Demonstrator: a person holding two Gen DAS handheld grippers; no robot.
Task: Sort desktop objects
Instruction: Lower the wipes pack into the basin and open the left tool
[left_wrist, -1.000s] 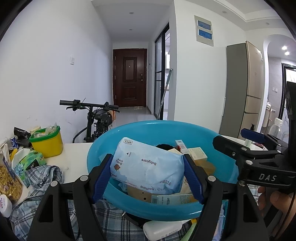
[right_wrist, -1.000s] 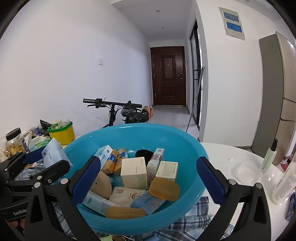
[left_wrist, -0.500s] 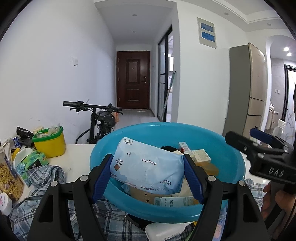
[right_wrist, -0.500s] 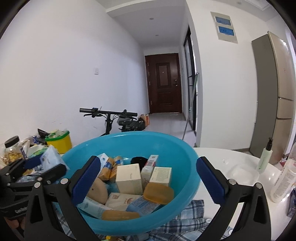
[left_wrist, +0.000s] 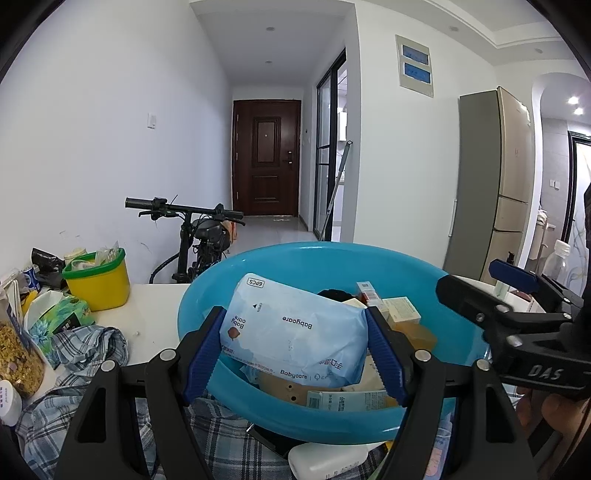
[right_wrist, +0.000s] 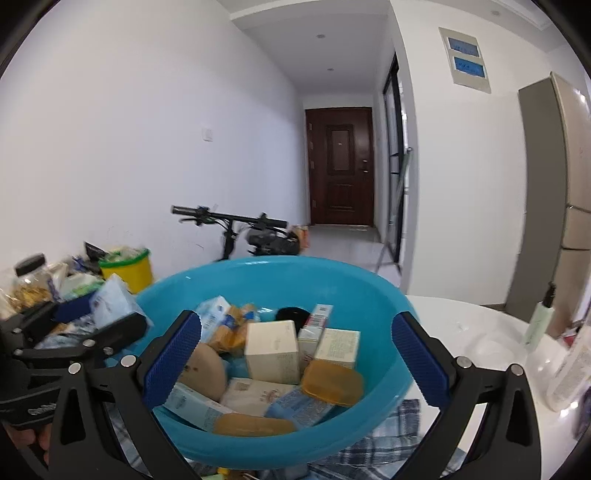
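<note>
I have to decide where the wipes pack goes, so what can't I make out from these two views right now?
- Left wrist view: the wipes pack in the left gripper hides much of the blue basin.
- Left wrist view: the white bottle is cut off by the bottom edge.
- Right wrist view: motion blur makes the labels on the boxes unreadable.
- Right wrist view: the glass jar is blurred.

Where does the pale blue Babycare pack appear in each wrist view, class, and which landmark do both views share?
Left wrist: Babycare pack centre, clamped between the left gripper's fingers.
Right wrist: same pack at left, beside the basin.
Shared landmark: blue basin.
</note>
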